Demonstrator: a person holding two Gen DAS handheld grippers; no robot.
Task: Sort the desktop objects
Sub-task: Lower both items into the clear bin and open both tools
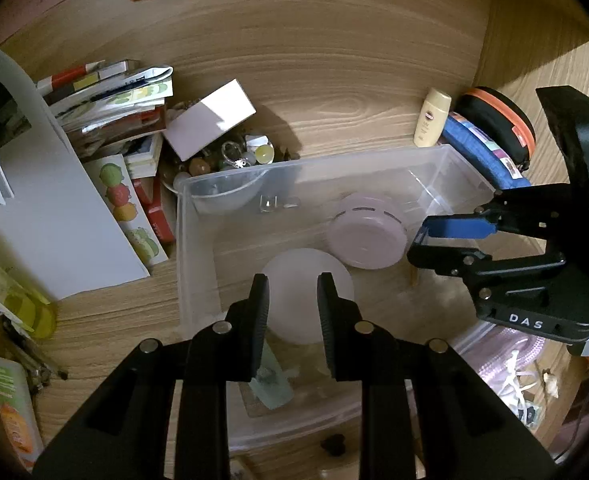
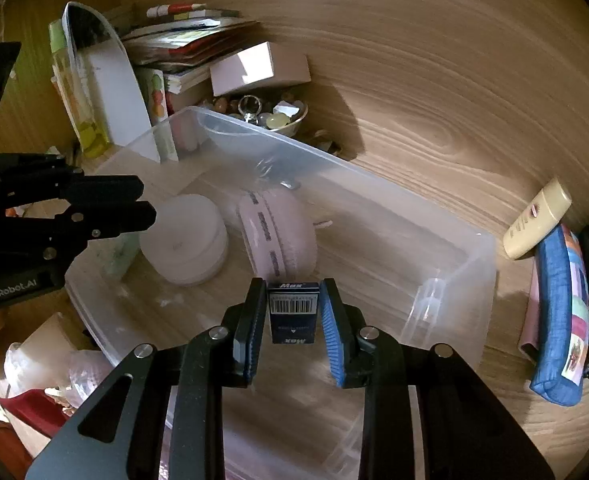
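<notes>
A clear plastic bin (image 1: 182, 240) (image 2: 454, 280) stands on the wooden desk. In it lie a white round jar (image 1: 306, 292) (image 2: 186, 240) and a pink round case (image 1: 368, 236) (image 2: 278, 236). My right gripper (image 2: 293, 312) (image 1: 418, 244) is shut on a small dark blue "Max" box (image 2: 293, 314) and holds it above the bin's near wall. My left gripper (image 1: 293, 300) (image 2: 142, 208) is open and empty over the bin, just above the white jar.
Books and papers (image 1: 106, 112) are stacked at the left. A bowl of beads (image 1: 230, 156) with a white box (image 1: 210, 118) stands behind the bin. A cream tube (image 1: 432, 118) (image 2: 534, 220), a blue pouch (image 2: 558, 320) and a black-orange case (image 1: 498, 120) lie at the right.
</notes>
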